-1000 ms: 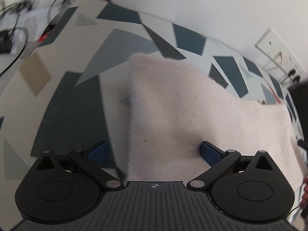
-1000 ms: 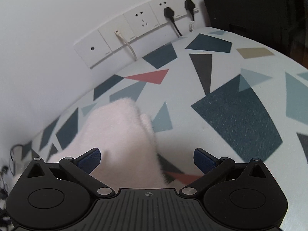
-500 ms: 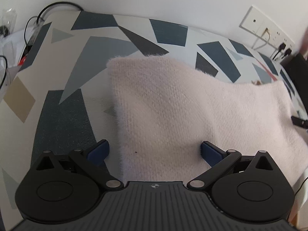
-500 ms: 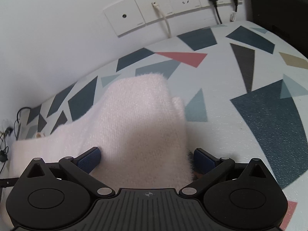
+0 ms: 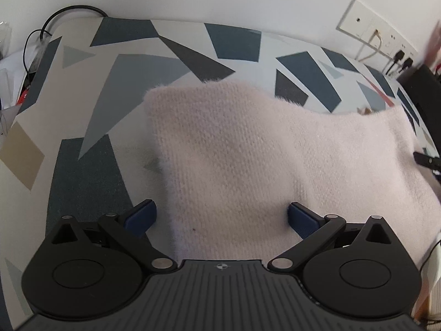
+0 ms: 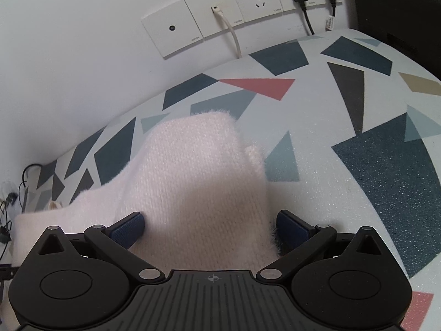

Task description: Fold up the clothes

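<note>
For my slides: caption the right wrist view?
Open right gripper over a pink sweater on a patterned tablecloth.

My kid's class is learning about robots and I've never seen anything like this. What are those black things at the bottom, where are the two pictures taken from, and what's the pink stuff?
There is no robot arm here: a person holds a two-finger gripper in each hand, and each carries a wide-angle camera looking forward along its fingers. One picture comes from the left gripper, the other from the right gripper. The black shapes are the gripper bodies; the blue pads are fingertips. The pink thing is a fuzzy knitted garment lying on a table cover printed with triangles. Wall sockets sit behind. Both grippers are open with the knit between their pads, so nothing is clamped.
</note>
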